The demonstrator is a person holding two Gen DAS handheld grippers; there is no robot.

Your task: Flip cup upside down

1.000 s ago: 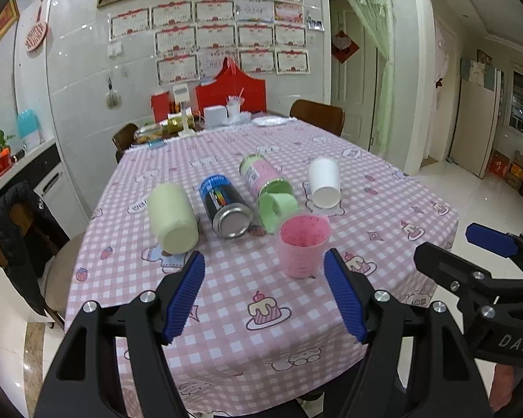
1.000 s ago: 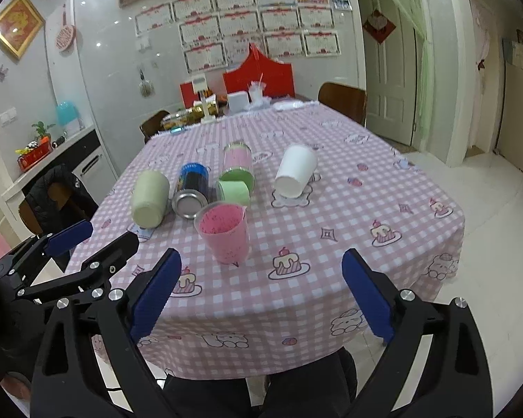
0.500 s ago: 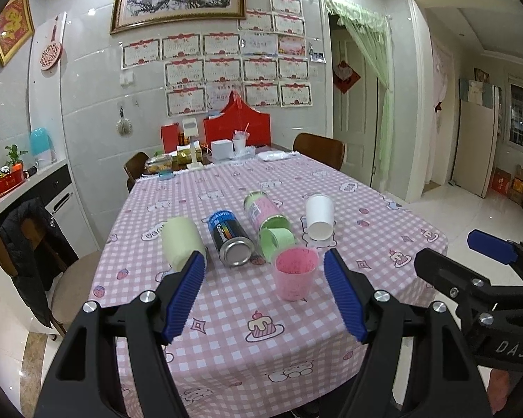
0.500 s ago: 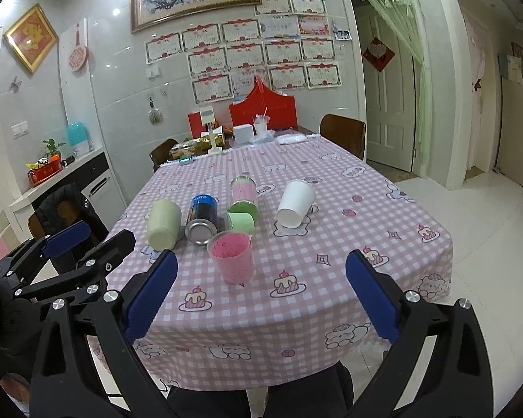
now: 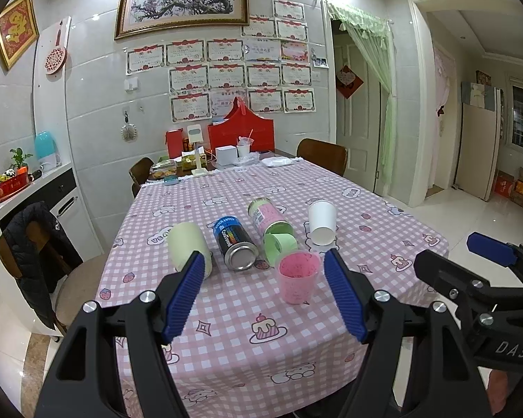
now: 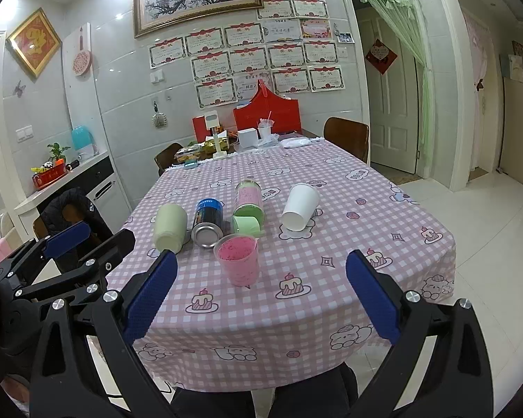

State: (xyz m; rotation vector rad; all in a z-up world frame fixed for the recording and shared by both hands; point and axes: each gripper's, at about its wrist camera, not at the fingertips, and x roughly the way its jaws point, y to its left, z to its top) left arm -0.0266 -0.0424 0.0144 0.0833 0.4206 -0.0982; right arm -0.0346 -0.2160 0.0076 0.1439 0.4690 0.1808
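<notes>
A pink translucent cup stands upright, mouth up, near the front of the pink checked table; it also shows in the right wrist view. My left gripper is open and empty, held back from the table's front edge, the cup seen between its blue fingers. My right gripper is open and empty, also back from the edge. Each gripper shows in the other's view, the right one and the left one.
Behind the pink cup lie a cream cup, a dark can, a green-pink can, a small green cup and a white paper cup. Boxes and clutter sit at the far end. Chairs stand at left and far right.
Both grippers have drawn back and up from the table, so the cups look smaller and more of the room shows. Nothing on the table has moved.
</notes>
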